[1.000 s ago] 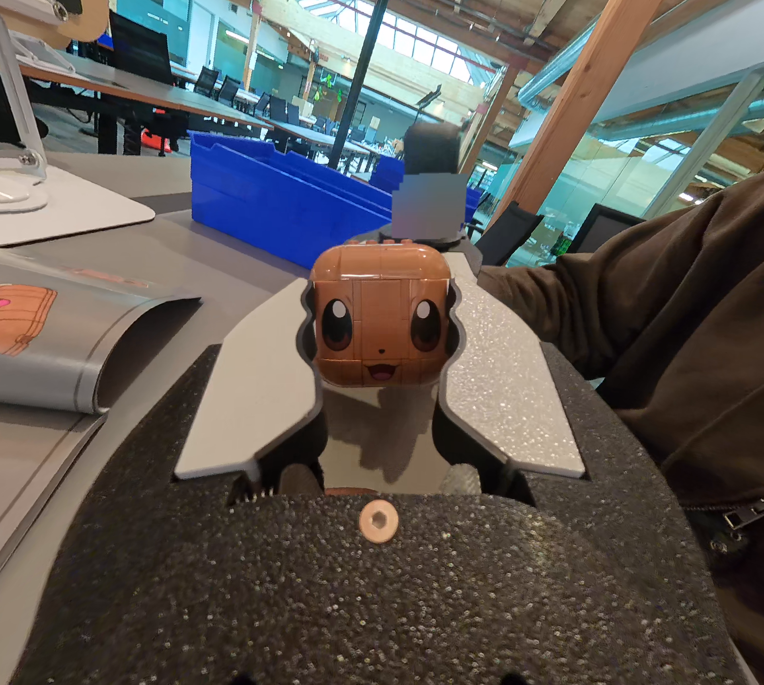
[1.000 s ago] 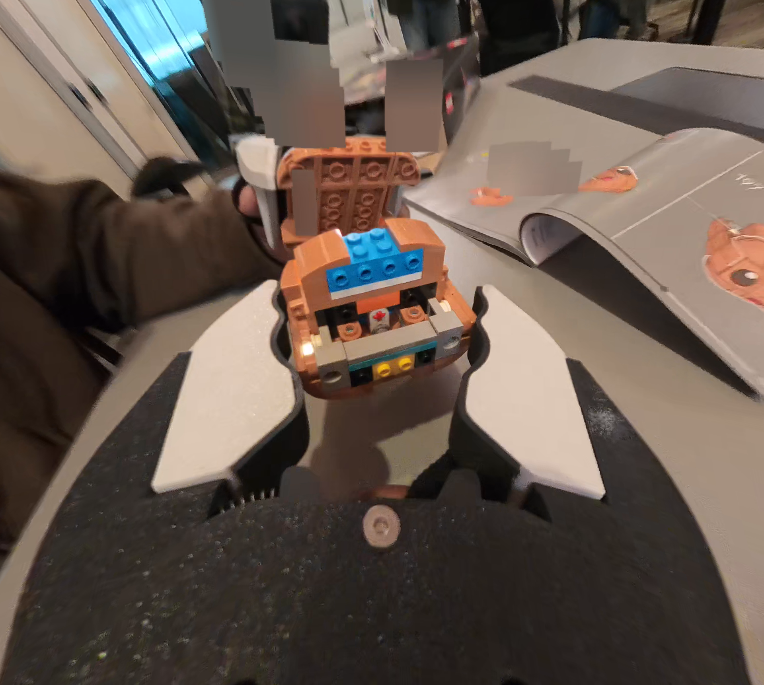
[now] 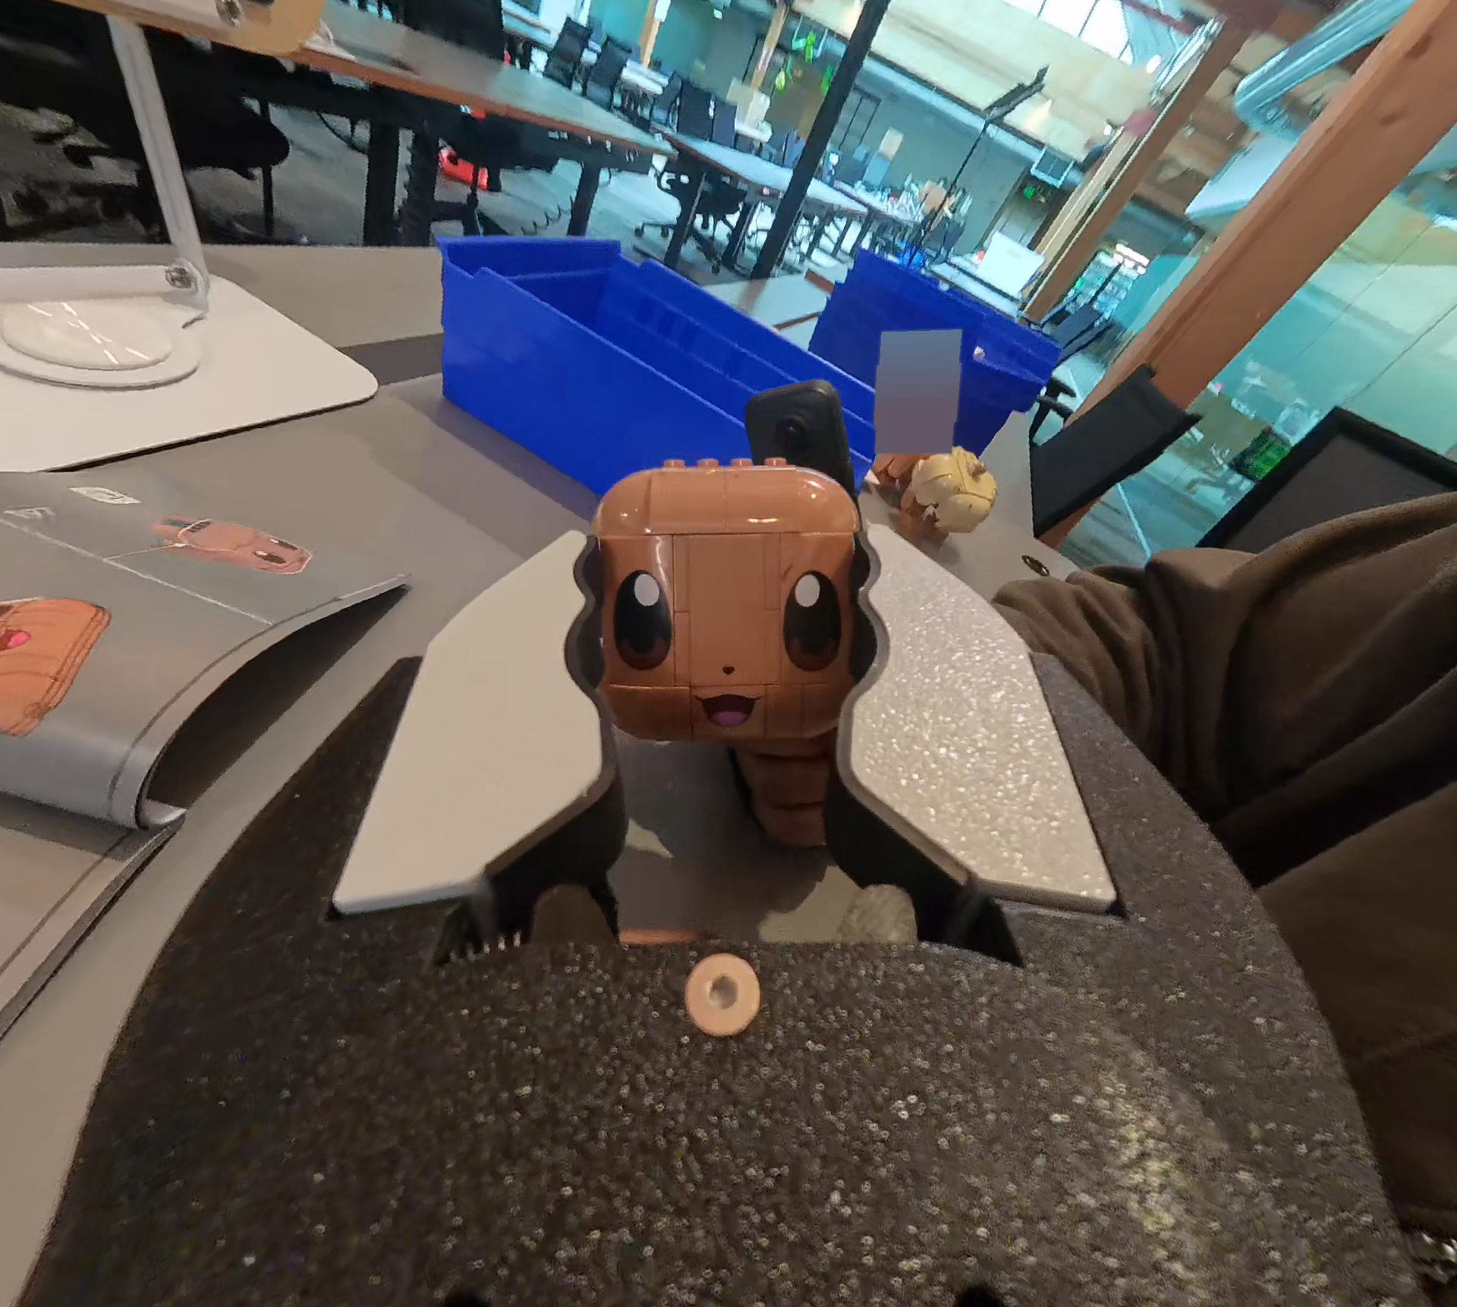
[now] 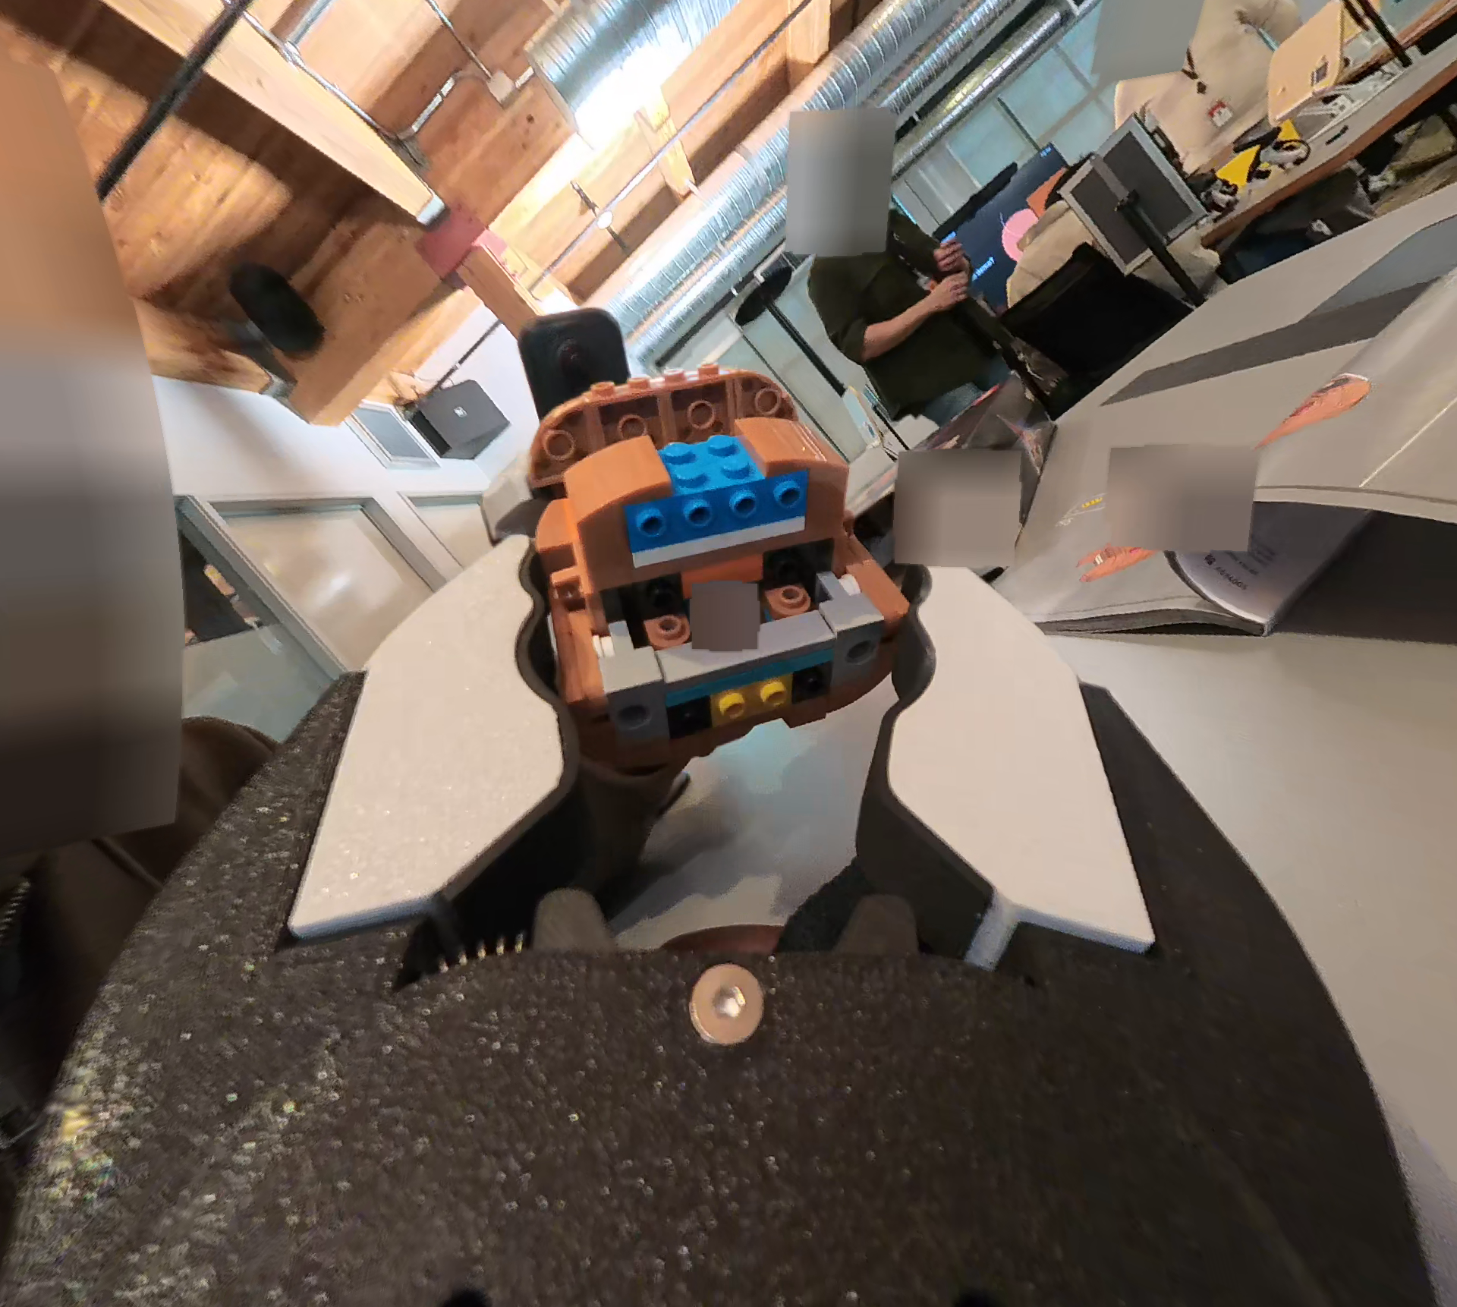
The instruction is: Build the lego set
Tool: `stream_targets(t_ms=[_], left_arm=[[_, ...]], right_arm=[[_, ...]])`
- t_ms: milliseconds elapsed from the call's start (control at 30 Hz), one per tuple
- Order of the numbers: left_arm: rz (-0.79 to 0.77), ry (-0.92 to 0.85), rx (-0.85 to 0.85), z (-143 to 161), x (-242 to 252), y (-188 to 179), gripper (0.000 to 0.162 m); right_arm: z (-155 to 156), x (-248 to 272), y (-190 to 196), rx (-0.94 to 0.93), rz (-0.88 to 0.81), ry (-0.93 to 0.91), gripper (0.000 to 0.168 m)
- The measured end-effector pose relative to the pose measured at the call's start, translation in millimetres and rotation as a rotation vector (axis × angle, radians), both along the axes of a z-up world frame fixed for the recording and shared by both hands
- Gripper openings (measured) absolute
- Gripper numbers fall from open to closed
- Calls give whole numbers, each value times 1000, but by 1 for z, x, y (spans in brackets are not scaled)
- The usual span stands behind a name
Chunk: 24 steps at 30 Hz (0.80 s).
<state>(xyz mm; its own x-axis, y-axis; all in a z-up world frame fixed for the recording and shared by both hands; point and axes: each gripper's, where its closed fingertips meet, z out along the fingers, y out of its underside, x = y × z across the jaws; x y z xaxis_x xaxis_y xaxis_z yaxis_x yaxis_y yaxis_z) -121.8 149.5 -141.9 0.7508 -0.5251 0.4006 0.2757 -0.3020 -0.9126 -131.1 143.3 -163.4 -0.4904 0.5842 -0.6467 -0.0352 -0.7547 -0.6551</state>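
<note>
My left gripper (image 3: 725, 607) is shut on a brown lego head (image 3: 725, 559) with eyes and a smiling mouth, its face turned to the camera. A brown ribbed part (image 3: 788, 796) shows just beneath it. My right gripper (image 4: 721, 599) is shut on a brown lego body (image 4: 599, 607) with blue bricks (image 4: 709, 504) on top and grey, yellow and black bricks inside. In the right wrist view the head's studded underside (image 4: 670, 406) sits directly behind the body, very close or touching. Both pieces are held above the grey table (image 3: 441, 480).
An open instruction booklet (image 3: 158, 622) lies on the table; it also shows in the right wrist view (image 4: 1183, 559). Blue bins (image 3: 599, 354), a tan lego figure (image 3: 950, 492) and a white monitor stand (image 3: 158, 362) stand farther back. A brown sleeve (image 3: 1261, 678) is at the right. Less than 4 cm separates the two grippers' tips.
The right gripper has tilted upward with the body, so the ceiling now fills its view. The left gripper has turned with the head. Both stay shut.
</note>
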Motion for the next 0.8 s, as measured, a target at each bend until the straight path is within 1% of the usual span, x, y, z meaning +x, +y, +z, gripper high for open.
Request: stream_targets(t_ms=[100,267,367,533,800], left_arm=[[-29,28,-46,3,10,7,61],[-20,72,-116,5,25,22,61],[-12,115,-160,4,33,29,61],[37,128,-156,13,39,36,61],[89,33,-105,13,34,34,61]], right_arm=[[4,6,5,-47,11,35,86],[8,20,19,-118,8,80,85],[10,24,22,-125,7,92,85],[16,31,27,-210,2,133,85],[20,30,35,-192,-52,136,84]])
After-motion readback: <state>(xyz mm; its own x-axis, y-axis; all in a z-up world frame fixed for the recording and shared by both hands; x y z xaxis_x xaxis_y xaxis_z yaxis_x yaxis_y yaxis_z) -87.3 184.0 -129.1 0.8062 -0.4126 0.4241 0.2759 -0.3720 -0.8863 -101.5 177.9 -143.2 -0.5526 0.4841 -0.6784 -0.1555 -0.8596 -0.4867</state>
